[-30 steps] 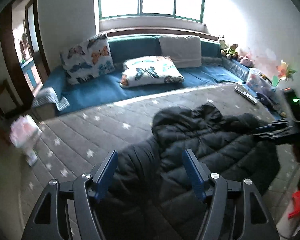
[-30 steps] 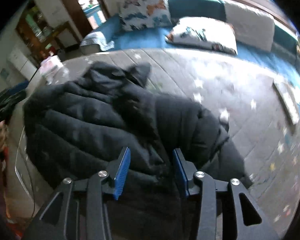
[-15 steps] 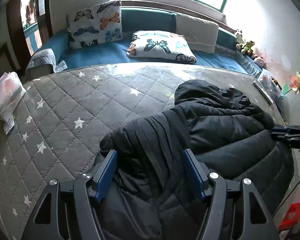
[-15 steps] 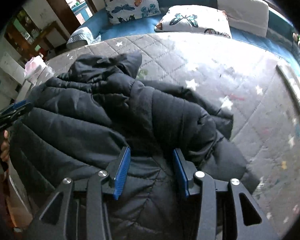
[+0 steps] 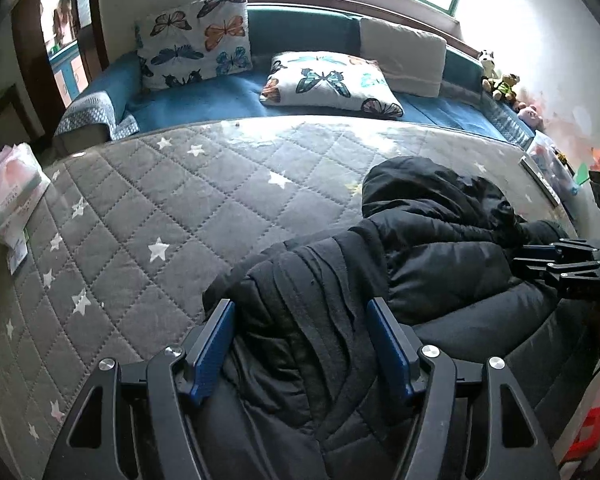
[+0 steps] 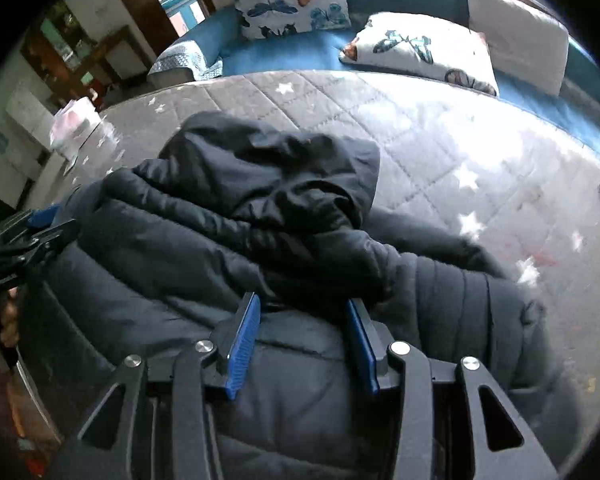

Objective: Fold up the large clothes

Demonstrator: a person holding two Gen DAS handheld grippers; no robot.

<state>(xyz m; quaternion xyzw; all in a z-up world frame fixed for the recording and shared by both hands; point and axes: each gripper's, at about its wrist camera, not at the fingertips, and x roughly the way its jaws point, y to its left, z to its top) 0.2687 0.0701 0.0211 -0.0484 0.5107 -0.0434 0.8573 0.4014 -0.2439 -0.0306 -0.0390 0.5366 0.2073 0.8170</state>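
Observation:
A black hooded puffer jacket (image 5: 440, 264) lies bunched on the grey star-quilted mattress (image 5: 160, 220). My left gripper (image 5: 302, 320) points steeply down at its near left end. A thick wrinkled fold fills the gap between the blue pads, and the jaws are opening slightly. In the right wrist view my right gripper (image 6: 304, 320) is shut on a padded fold of the jacket (image 6: 260, 200) just below the hood. Each gripper shows in the other's view: the right gripper (image 5: 540, 264) at the jacket's far right side, the left gripper (image 6: 32, 236) at its left edge.
A tissue pack (image 5: 8, 200) lies at the mattress's left edge. Two butterfly pillows (image 5: 196, 40) (image 5: 328, 80) sit on the blue bench behind. A flat grey bar (image 5: 540, 180) and soft toys (image 5: 500, 80) are at the right. A red stool (image 5: 588, 428) stands below right.
Both grippers have come down toward the mattress with the jacket between their fingers. The jacket now lies lower and flatter, and the right gripper has moved in close under the hood.

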